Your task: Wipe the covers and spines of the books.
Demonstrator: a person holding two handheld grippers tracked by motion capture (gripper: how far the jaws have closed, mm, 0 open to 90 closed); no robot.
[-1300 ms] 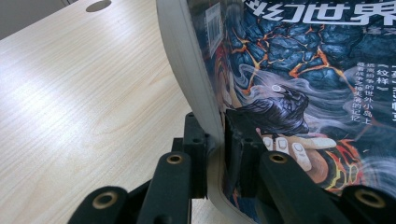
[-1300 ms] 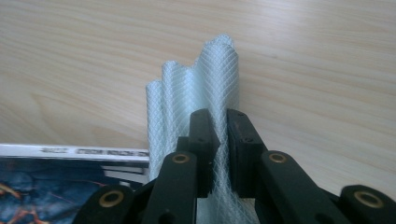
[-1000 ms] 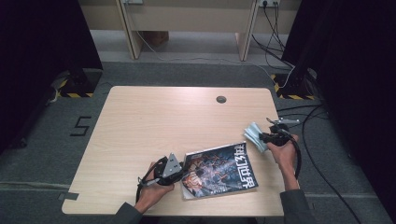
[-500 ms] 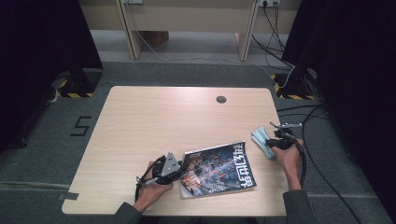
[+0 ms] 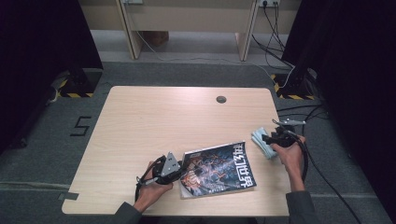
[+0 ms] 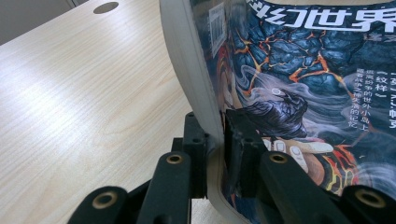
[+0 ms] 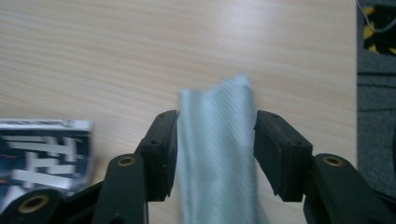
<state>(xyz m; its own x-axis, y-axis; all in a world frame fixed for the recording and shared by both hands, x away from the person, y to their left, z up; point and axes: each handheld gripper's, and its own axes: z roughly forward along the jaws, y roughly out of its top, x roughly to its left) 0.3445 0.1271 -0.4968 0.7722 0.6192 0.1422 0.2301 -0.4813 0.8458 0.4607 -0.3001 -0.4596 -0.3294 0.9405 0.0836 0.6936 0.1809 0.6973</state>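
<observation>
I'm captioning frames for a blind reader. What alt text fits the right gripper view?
A folded pale blue cloth lies between the right gripper's opening black fingers on a light wooden table. A magazine's corner shows at lower left.

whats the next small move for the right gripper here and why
Probably lift the right gripper away from the pale folded cloth. Its jaws have just been opening; the cloth lies loose between them near the table edge, while the left gripper clamps the magazine.

Glossy paper magazine (image 5: 217, 170) — ribbed cloth (image 7: 217, 149)
</observation>
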